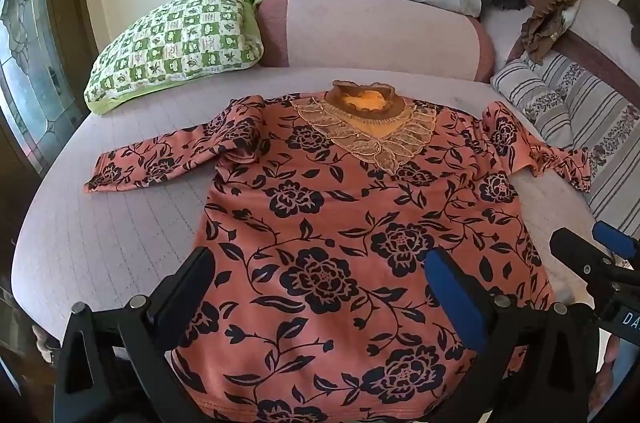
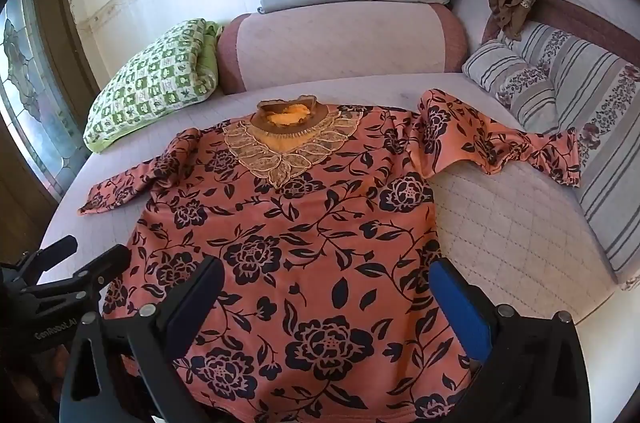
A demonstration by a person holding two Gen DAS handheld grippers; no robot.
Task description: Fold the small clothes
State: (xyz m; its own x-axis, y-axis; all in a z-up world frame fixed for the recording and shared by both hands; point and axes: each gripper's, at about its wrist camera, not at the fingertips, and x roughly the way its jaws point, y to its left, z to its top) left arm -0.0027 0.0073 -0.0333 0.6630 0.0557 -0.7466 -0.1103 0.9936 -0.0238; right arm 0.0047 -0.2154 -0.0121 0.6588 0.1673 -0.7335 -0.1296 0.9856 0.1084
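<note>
Hovering both hand-held grippers, left [image 1: 320, 287] and right [image 2: 326, 299], wide open over floral top [image 1: 340, 231]; probably grabbing 9 o'clock sleeve [image 1: 160, 159] first, keeping it flat.

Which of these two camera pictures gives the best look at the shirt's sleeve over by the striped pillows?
The right wrist view: the sleeve lies in full, crumpled, its cuff by the striped pillows. The left wrist view squeezes that sleeve toward the picture's edge.

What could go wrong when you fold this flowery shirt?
The shirt has one sleeve bunched up and lying onto the striped cushion, so it may fold in crooked. The lace collar might snag on the tongs. Both left tongs and right tongs are open over the bottom edge, holding nothing yet.
</note>
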